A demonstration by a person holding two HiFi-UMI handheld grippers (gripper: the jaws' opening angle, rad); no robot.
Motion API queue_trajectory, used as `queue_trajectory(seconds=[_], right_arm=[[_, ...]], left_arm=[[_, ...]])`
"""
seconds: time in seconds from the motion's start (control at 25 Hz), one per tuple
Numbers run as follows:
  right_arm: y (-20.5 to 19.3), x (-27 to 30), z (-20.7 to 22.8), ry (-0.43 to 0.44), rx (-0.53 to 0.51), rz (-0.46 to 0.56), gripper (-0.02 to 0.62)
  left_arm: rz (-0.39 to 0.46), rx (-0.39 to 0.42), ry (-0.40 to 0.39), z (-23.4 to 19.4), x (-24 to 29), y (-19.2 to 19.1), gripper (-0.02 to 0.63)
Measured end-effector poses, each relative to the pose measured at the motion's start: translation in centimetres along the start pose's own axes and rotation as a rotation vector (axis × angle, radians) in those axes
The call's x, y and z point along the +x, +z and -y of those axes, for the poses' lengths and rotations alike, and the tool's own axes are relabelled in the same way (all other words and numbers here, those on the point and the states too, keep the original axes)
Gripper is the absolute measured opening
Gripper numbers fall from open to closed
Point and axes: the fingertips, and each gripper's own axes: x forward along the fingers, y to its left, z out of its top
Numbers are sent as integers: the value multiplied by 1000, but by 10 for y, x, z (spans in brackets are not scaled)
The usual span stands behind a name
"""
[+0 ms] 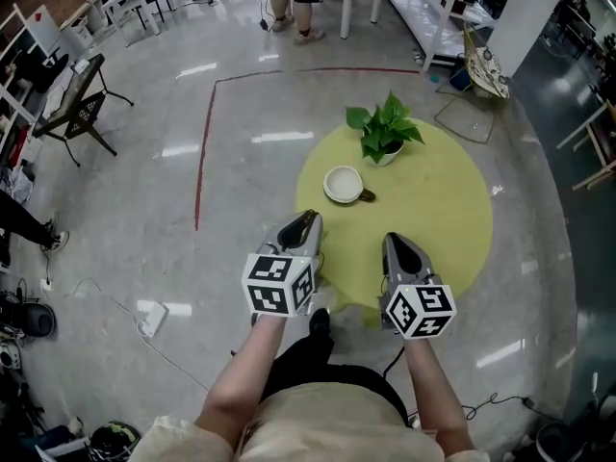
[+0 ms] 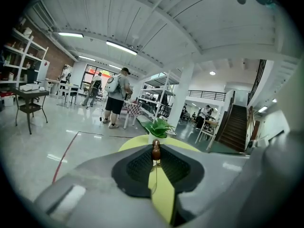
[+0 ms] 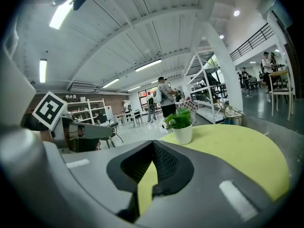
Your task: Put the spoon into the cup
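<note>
Pinching the spoon (image 2: 155, 151) between its jaw tips, your left gripper (image 1: 310, 218) lets only the spoon's brown end show, poking up at 12 o'clock from the pads. The white cup (image 1: 343, 183) stands on the yellow-green table (image 1: 433, 229) at 1 o'clock from that gripper, apart from it, and looks empty. At the cup's 1 o'clock a white pot (image 1: 383, 158) holds a leafy plant (image 1: 387, 125). Your right gripper (image 1: 393, 240) is clenched on nothing.
</note>
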Motion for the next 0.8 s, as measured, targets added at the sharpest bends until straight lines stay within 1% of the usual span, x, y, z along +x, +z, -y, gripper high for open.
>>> queue_trajectory(seconds=[0.44, 0.8], right_arm=[[4, 25, -1, -4, -9, -15, 2], [9, 39, 11, 11, -14, -16, 2]], left_arm=[[6, 0, -26, -13, 20, 16, 46], [11, 6, 0, -19, 34, 24, 46]])
